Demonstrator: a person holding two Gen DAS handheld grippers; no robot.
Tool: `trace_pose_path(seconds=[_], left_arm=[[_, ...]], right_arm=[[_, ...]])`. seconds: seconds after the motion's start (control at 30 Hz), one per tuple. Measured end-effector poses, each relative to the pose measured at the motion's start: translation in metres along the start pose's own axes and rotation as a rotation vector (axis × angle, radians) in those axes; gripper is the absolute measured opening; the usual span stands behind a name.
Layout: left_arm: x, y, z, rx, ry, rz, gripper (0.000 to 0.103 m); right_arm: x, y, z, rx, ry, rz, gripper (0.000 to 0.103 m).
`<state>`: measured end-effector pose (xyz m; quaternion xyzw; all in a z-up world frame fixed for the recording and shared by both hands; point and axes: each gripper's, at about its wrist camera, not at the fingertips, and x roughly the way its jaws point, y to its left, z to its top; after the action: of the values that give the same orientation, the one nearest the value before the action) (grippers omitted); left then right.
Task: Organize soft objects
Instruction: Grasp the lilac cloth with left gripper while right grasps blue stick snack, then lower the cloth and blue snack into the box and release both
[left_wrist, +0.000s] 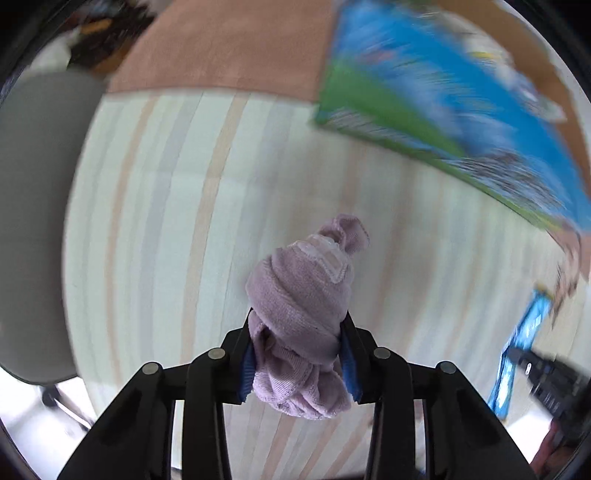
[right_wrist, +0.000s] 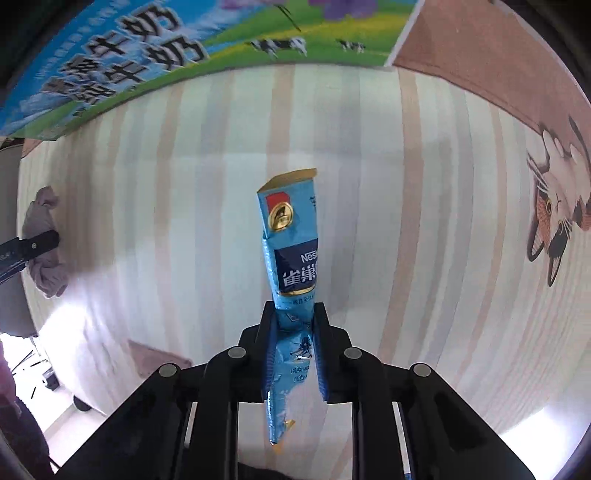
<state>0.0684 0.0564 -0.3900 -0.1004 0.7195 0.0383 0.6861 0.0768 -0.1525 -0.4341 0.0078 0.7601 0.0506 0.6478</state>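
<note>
My left gripper (left_wrist: 299, 325) is shut on a bunched lilac cloth (left_wrist: 303, 317) and holds it above the striped tablecloth (left_wrist: 155, 206). The cloth also shows in the right wrist view (right_wrist: 42, 240), at the far left with the left gripper's finger across it. My right gripper (right_wrist: 293, 314) is shut on a blue Nestle sachet (right_wrist: 291, 236), which stands up between the jaws above the tablecloth. The sachet and right gripper show blurred at the right edge of the left wrist view (left_wrist: 517, 354).
A blue and green milk carton box (right_wrist: 147, 55) stands at the back of the table; it is blurred in the left wrist view (left_wrist: 443, 103). A cat-print mat (right_wrist: 554, 214) lies at the right. A grey chair back (left_wrist: 33, 221) is left of the table.
</note>
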Motion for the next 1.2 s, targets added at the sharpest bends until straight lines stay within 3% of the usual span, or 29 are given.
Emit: trace_pose_path(seconds=[0.17, 0.33, 0.4, 0.47, 0.6, 0.8, 1.0, 1.1, 1.13, 1.2], left_arm=[[-0.087, -0.044, -0.003, 0.121, -0.120, -0.076, 0.035], [-0.160, -0.071, 0.050, 0.193, -0.189, -0.151, 0.035], [-0.173, -0.077, 0.076, 0.223, -0.206, -0.116, 0.035], [-0.174, -0.085, 0.101, 0.241, -0.210, -0.080, 0.035], [-0.156, -0.091, 0.148, 0.226, -0.144, -0.051, 0.035], [-0.107, -0.088, 0.210, 0.199, -0.031, 0.030, 0.035], [-0.072, -0.086, 0.226, 0.193, 0.064, 0.074, 0.038], [-0.060, -0.081, 0.232, 0.162, 0.102, 0.040, 0.041], [-0.060, -0.079, 0.232, 0.155, 0.100, 0.030, 0.045], [-0.061, -0.077, 0.233, 0.145, 0.091, 0.018, 0.079]], right_arm=[[-0.061, 0.014, -0.006, -0.006, -0.086, 0.130, 0.019], [-0.134, 0.022, 0.006, -0.016, -0.195, 0.235, 0.019], [-0.169, 0.021, 0.020, -0.035, -0.253, 0.214, 0.019], [-0.198, 0.023, 0.043, -0.055, -0.313, 0.140, 0.019], [-0.227, 0.008, 0.091, -0.067, -0.354, 0.019, 0.019], [-0.203, 0.001, 0.160, -0.083, -0.297, -0.135, 0.019], [-0.156, -0.003, 0.192, -0.080, -0.233, -0.209, 0.019], [-0.130, -0.008, 0.207, -0.066, -0.200, -0.249, 0.021], [-0.126, -0.011, 0.210, -0.056, -0.182, -0.252, 0.025], [-0.124, -0.015, 0.215, -0.034, -0.187, -0.189, 0.064]])
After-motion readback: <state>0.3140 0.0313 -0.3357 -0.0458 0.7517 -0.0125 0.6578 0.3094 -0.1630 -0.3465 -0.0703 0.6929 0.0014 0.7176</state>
